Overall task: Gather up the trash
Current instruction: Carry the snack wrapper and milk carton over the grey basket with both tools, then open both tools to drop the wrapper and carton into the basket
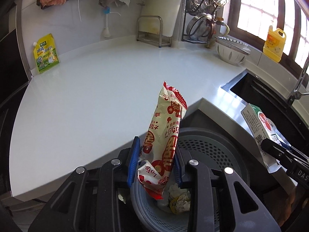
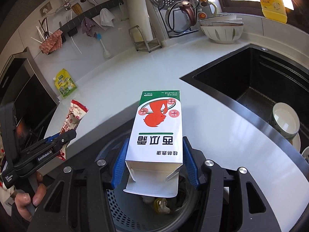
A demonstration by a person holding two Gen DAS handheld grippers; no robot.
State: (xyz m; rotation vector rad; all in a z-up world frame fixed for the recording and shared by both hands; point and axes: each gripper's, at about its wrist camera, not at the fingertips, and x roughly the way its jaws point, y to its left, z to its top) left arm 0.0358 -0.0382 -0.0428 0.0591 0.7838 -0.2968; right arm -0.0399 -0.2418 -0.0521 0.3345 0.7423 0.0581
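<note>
My left gripper (image 1: 155, 160) is shut on a cream and red snack wrapper (image 1: 164, 133) and holds it upright over a grey perforated trash bin (image 1: 212, 150). Crumpled paper (image 1: 182, 201) lies in the bin. My right gripper (image 2: 154, 166) is shut on a white, green and red carton box (image 2: 156, 135) with an open flap, held over the same bin (image 2: 123, 208). The box also shows at the right of the left wrist view (image 1: 258, 127). The wrapper and left gripper (image 2: 65, 135) show at the left of the right wrist view.
A white counter (image 1: 96, 89) runs behind the bin. A yellow-green pouch (image 1: 45, 55) leans on the wall at the left. A black sink (image 2: 251, 85) with bowls is at the right. Stacked bowls (image 2: 222, 29), a pot rack and a yellow detergent bottle (image 2: 272, 0) stand at the back.
</note>
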